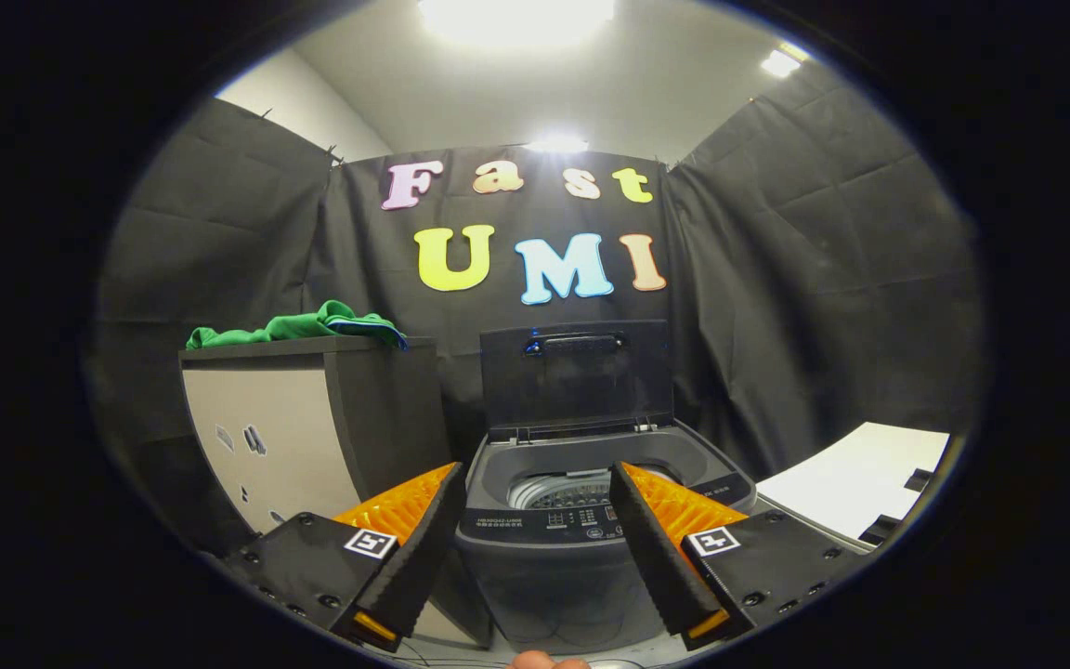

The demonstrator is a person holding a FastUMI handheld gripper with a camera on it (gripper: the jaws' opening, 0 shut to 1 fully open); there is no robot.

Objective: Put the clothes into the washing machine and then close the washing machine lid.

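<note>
The gripper (535, 483) hangs with fingers spread apart, empty, before the washing machine (591, 520) — lid (577, 376) upright — while green clothes (298, 327) lie atop the cabinet (312, 427) beside it.

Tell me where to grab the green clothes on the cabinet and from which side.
Grip the raised bunched fold at the right end of the green clothes, coming from the front above the cabinet top; it stands highest. The open gripper is empty, facing the washing machine.

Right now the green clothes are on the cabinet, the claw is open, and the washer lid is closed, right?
Not quite: in the gripper view the lid stands open above the washer. The green clothes do lie on the cabinet, and the claw is open.
</note>
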